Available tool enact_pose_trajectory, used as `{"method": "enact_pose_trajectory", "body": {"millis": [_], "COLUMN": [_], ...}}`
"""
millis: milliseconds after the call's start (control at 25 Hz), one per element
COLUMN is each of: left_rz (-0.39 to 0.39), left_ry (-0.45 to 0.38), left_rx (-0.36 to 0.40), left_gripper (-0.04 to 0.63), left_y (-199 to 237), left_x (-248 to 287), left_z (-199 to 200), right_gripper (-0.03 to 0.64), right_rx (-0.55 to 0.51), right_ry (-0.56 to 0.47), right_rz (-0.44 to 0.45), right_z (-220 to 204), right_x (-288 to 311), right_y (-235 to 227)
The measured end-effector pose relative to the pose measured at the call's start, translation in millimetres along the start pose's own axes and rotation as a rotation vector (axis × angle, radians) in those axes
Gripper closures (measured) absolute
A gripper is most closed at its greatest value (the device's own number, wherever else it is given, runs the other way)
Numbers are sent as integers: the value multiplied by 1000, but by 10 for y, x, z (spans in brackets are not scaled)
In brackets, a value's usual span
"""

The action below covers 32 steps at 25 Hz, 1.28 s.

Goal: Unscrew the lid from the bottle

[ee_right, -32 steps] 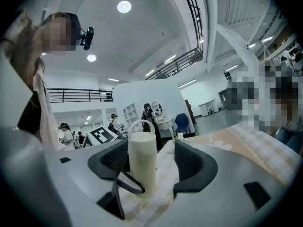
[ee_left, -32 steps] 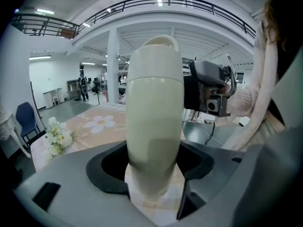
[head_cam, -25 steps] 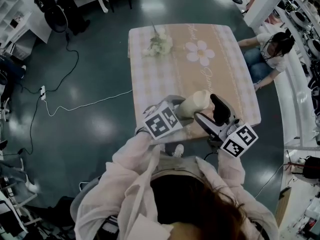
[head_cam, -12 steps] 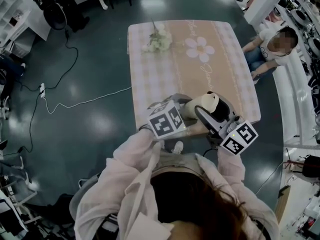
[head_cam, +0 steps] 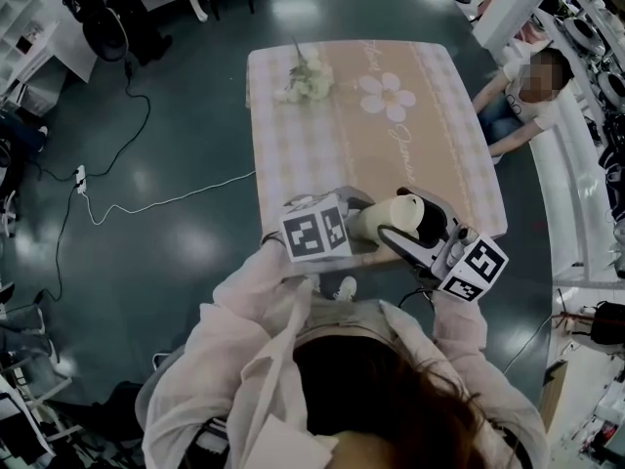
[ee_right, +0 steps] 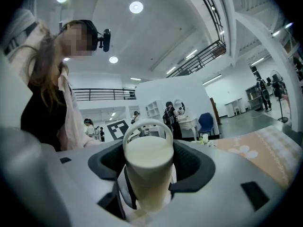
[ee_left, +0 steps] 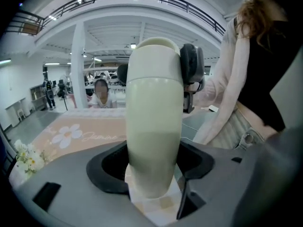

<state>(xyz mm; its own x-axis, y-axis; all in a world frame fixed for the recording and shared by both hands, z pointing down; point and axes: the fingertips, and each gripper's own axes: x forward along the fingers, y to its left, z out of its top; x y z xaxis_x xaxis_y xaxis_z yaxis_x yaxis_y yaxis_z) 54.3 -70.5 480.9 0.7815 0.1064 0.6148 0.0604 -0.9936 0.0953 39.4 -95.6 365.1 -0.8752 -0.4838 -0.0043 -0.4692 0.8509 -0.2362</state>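
Cream bottle point(head_cam: 377, 221) up off the cloth, over the near edge of the table point(head_cam: 322, 154), tipped onto its side with base to the left and lid point(head_cam: 406, 207) to the right. On the lid end, a thin loop point(ee_right: 147, 121).

Clamped round the lower body: left gripper point(ee_left: 154, 161), dark pads pressed against both sides, checked cloth visible under the base. Meeting it end-on from the right: right gripper point(ee_right: 147, 168), jaws just drawn inward and now pinching the lid, one pad on each side.

Marker cubes at the near ends of both tools, left one point(head_cam: 315, 231) just beside the bottle, right one point(head_cam: 476, 268) off the table's near right corner.

Farther out on the table, a large printed daisy point(head_cam: 386, 97) and, at the far left corner, a bunch of pale flowers point(head_cam: 307, 81). Beyond the right edge, a seated person point(head_cam: 516, 101). Left of the table, a white cable point(head_cam: 166, 201) across the dark floor.
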Motion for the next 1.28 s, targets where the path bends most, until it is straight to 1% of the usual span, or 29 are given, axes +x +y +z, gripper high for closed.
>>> {"method": "enact_pose_trajectory", "body": {"millis": [120,200,280,320,360,440,520,560,640,720,800,880,960,1040,1120,1160,1200,1280], "left_rz": [-12,8,60,95,133,203,251,267,291,302,291,251,181,90,-5,-39,-54,-30], "left_ry": [-10,-17,-20,-19,-17,-13,-3,3,17,31,40,41,32,16,2,-4,-9,-9], "left_rx": [11,3,-15,-27,-39,-60,-72,-77,-82,-81,-70,-50,-29,-16,-20,-27,-35,-51], "left_gripper": [281,281,281,281,281,281,281,281,281,281,281,281,281,281,281,281,281,281], "left_y": [-27,-4,64,109,156,241,289,303,324,335,321,275,205,118,22,-11,-20,30], "left_x": [-5,-4,-18,-29,-38,-47,-44,-41,-32,-23,-19,-18,-18,-21,-31,-36,-39,-41], "left_z": [-24,-30,-17,-12,-11,-16,-41,-57,-82,-101,-118,-134,-147,-147,-129,-117,-105,-98], "right_gripper": [311,308,303,269,217,199,201,214,262,306,318,319,319,319,319,319,318,314], "right_rx": [-25,-18,-4,9,28,66,78,79,78,67,57,44,13,-27,-46,-49,-50,-50], "right_ry": [13,0,-20,-33,-48,-79,-96,-101,-108,-106,-91,-65,-28,4,13,7,-2,-21], "right_rz": [72,73,35,12,-11,-70,-148,-180,-224,-239,-212,-155,-76,13,87,107,110,65], "right_z": [-18,-24,-14,-2,12,37,33,25,17,11,-5,-26,-47,-56,-44,-31,-17,-2], "right_x": [0,0,5,5,5,5,6,5,-7,-22,-28,-29,-21,-10,-4,-5,-7,-15], "right_y": [61,38,-16,-42,-66,-128,-208,-241,-284,-297,-273,-221,-144,-56,16,33,28,-45]}}
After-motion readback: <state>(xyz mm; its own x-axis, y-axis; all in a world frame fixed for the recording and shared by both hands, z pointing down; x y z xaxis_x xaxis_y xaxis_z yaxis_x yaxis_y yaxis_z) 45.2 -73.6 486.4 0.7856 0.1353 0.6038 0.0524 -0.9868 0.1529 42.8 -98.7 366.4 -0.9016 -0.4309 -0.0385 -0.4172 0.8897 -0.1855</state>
